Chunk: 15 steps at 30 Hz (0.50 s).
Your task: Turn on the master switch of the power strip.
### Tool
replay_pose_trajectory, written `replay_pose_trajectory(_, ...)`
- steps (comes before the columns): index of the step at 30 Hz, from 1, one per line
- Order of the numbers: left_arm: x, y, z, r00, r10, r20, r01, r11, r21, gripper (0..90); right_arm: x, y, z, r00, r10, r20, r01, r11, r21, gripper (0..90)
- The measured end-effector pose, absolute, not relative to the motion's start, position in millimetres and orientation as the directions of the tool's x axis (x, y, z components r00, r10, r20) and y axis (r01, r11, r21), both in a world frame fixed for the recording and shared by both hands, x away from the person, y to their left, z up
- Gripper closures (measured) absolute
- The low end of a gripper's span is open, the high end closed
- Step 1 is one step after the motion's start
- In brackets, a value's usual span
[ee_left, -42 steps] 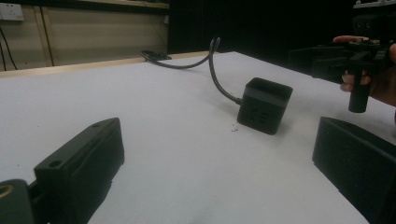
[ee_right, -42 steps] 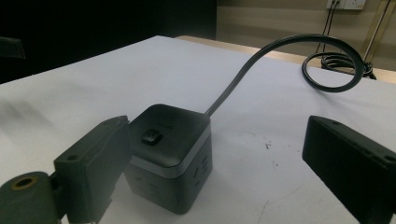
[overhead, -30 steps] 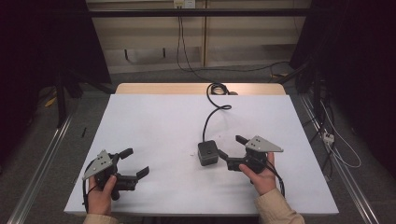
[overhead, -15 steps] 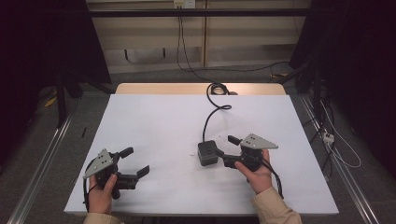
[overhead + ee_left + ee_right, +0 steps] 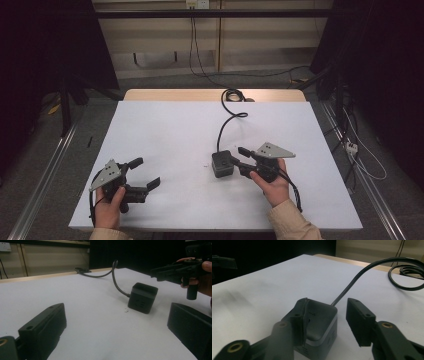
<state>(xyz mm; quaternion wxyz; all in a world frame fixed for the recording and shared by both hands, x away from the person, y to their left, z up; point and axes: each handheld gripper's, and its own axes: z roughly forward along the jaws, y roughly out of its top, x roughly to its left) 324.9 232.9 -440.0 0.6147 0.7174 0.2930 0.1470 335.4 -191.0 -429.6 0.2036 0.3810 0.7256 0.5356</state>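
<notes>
While the left gripper (image 5: 142, 182) rests released near the bench's (image 5: 165, 130) front-left corner, the right gripper (image 5: 239, 156) holds spread fingers around the black cube (image 5: 222, 163) mid-bench, cable (image 5: 226, 120) running toward the far edge.

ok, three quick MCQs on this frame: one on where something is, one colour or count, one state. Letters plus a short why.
1. Where is the black cube?
A. by the right tongs
B. by the left tongs
C. at the table's far left corner

2. What colour is the table's cover?
A. green
B. white
C. red

3. How are the left tongs?
A. shut on the cube
B. shut on the cable
C. open, holding nothing

Key:
1 A: the black cube sits at the tips of the right tongs, far from the left tongs.
2 B: the table shows a white surface.
3 C: in the left gripper view the jaws stand wide apart with bare surface between them; the cable runs from the cube to the far edge.
</notes>
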Motion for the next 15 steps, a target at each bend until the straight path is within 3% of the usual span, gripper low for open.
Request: replay_pose_trajectory(15, 326.2, 232.9, -439.4, 0.787, 0.599, -0.148, 0.236, -0.071, 0.969, 1.9, 336.8, -183.6, -427.1, -0.665, 0.736, 0.129, 0.355, 0.159, 0.921, 84.1)
